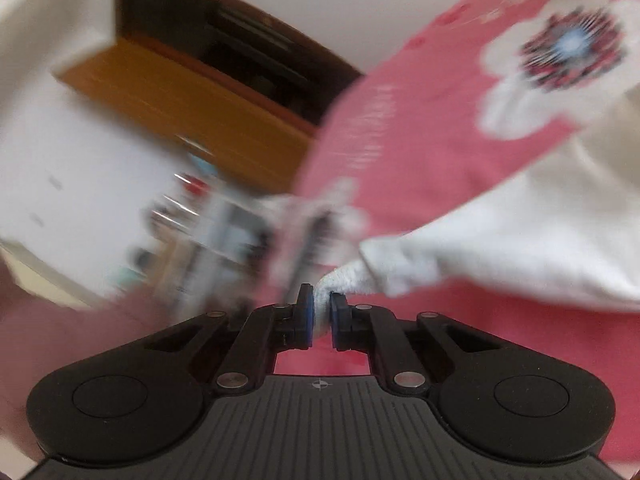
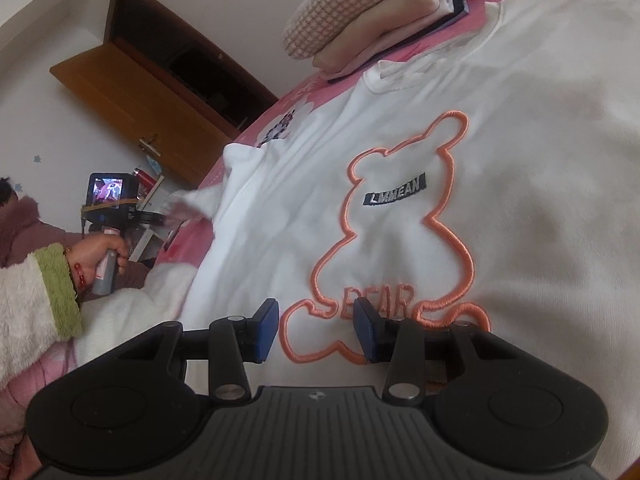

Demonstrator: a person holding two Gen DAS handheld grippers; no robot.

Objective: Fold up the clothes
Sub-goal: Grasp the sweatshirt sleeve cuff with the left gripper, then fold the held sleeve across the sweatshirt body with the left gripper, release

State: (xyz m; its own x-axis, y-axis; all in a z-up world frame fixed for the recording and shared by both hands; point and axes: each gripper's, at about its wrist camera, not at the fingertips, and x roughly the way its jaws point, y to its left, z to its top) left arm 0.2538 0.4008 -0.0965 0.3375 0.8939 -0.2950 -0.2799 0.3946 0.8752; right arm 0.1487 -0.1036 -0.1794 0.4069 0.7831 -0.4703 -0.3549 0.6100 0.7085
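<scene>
A cuff of the white sweatshirt (image 2: 500, 168), spread on the pink bed (image 1: 420, 112), is pinched by the left gripper (image 1: 322, 314), the right gripper (image 2: 316, 330) is held released above its front, and the sleeve is probably to be folded inward next.

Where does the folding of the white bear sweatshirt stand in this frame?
Done: a folded stack sits behind. In hand: the left gripper pinches a cuff of the white sweatshirt. Left: the body lies flat, unfolded; the right gripper hovers open above its hem.

Motion blur smears the shelf clutter (image 1: 192, 216) past recognition, and the sweatshirt (image 2: 500, 184) runs off-frame.
</scene>
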